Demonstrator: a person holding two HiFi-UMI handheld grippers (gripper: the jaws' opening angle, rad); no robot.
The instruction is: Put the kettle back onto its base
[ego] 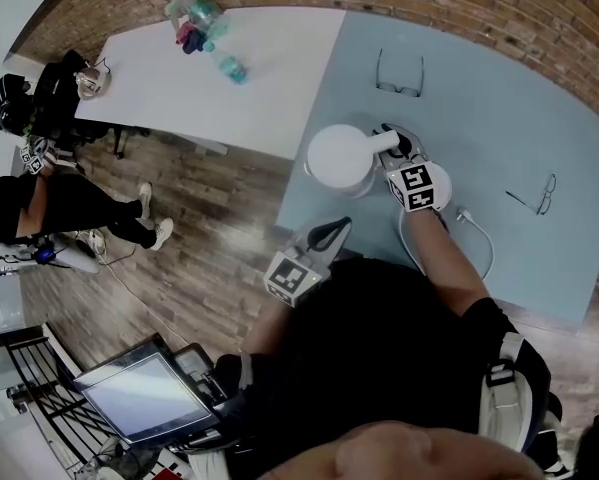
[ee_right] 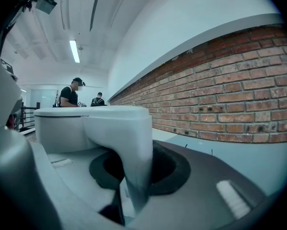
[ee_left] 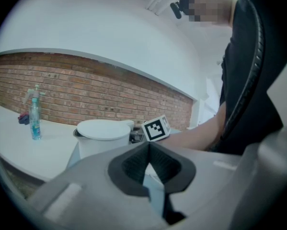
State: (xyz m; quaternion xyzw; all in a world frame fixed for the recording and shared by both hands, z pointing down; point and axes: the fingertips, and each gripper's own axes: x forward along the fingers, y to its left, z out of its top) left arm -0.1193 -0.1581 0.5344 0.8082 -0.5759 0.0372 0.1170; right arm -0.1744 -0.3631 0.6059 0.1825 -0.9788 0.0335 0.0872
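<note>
A person wearing a head camera stands at a blue-grey surface [ego: 499, 118] with the right gripper [ego: 399, 146] reaching in nearly level, its fingers closed round the white handle [ee_right: 133, 147] of the kettle [ego: 341, 156]. The kettle stands upright and level near the surface's left edge. The base cannot be made out beneath the kettle's broad body, so whether it is fully seated cannot be told. A white cord [ego: 479, 230] loops across the surface just behind the gripper. Judging by the level stance, the placing step looks close to finished. The next move would call for a check that the kettle sits square, then loosening the grip and drawing the gripper straight back along the handle without tipping it. The left gripper [ego: 331, 233] hangs idle over the near edge of the surface, its fingers [ee_left: 133, 169] pressed together with nothing between them. Room is tightest to the kettle's left, where the surface ends just beside it above the wooden floor [ego: 209, 228], with a white table [ego: 249, 78] beyond. To the right the surface lies open, with one pair of glasses [ego: 399, 76] behind the kettle and another [ego: 537, 198] well apart at the far right.
</note>
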